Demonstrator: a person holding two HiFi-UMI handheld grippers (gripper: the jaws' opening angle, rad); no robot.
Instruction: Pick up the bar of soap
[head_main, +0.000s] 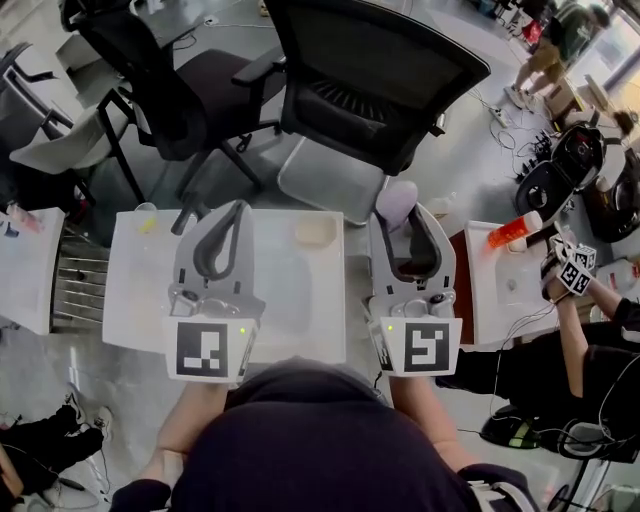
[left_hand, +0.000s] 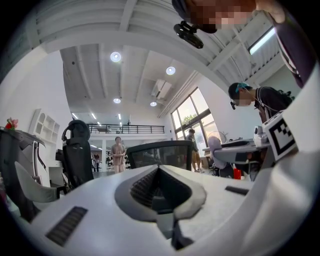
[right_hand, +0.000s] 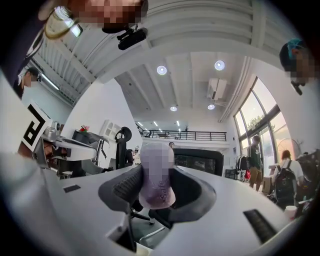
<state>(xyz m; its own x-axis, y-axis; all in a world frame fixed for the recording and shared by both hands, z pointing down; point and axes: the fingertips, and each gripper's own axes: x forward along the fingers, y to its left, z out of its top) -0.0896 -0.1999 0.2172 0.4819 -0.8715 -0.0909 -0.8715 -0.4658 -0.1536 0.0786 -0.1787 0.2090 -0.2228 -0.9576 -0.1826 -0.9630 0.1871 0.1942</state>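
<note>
The bar of soap (head_main: 396, 197) is a lilac wrapped block, held above the far right corner of the small white table (head_main: 290, 310). My right gripper (head_main: 408, 214) is shut on it. In the right gripper view the soap (right_hand: 156, 172) stands upright between the dark pads (right_hand: 120, 187), against the ceiling and the room. My left gripper (head_main: 238, 208) hovers over the table's left half with its jaws together and nothing in them. Its closed tips (left_hand: 159, 169) point up into the room.
A flat beige pad (head_main: 315, 233) lies at the table's far edge, and a small yellow bit (head_main: 148, 225) at its far left corner. Black office chairs (head_main: 375, 75) (head_main: 165, 85) stand just beyond. Another white table (head_main: 505, 300) with an orange bottle (head_main: 512, 232) is at right, where a person (head_main: 590, 340) holds a marker cube.
</note>
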